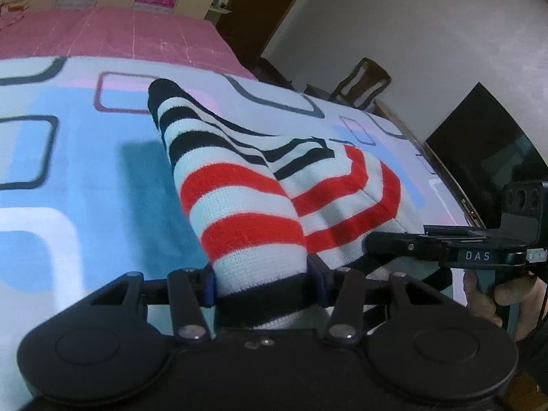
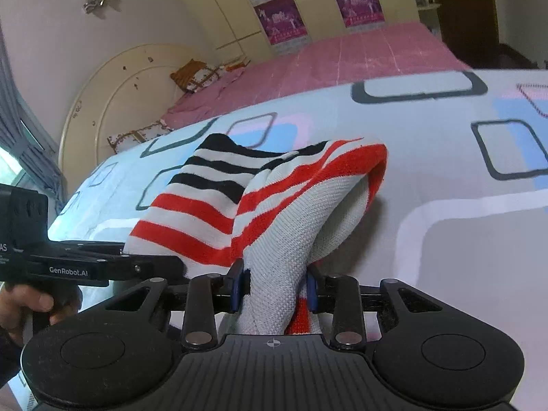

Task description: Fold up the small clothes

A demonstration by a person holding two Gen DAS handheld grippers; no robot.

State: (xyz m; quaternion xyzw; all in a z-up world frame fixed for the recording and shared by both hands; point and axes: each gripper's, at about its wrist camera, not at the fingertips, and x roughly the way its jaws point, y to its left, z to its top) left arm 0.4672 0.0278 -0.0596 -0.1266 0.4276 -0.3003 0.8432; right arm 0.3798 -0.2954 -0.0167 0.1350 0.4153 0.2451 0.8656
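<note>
A small knitted garment (image 1: 246,185) with white, red and black stripes hangs lifted above a bed cover (image 1: 85,171). My left gripper (image 1: 263,284) is shut on its near edge, the blue pads pressing the bunched knit from both sides. In the right wrist view the same striped garment (image 2: 274,212) rises in a fold, and my right gripper (image 2: 275,287) is shut on another bunched part of its near edge. Each gripper shows in the other's view: the right one (image 1: 445,250) at the garment's right, the left one (image 2: 102,263) at its left. The garment's far end droops toward the cover.
The bed cover (image 2: 445,157) is white and light blue with dark rounded squares. Beyond it lies a pink sheet (image 2: 359,58), a cream headboard (image 2: 113,96) and pillows. A dark screen (image 1: 486,150) and a wooden chair (image 1: 363,82) stand off the bed's right side. A hand (image 1: 507,291) holds the right gripper.
</note>
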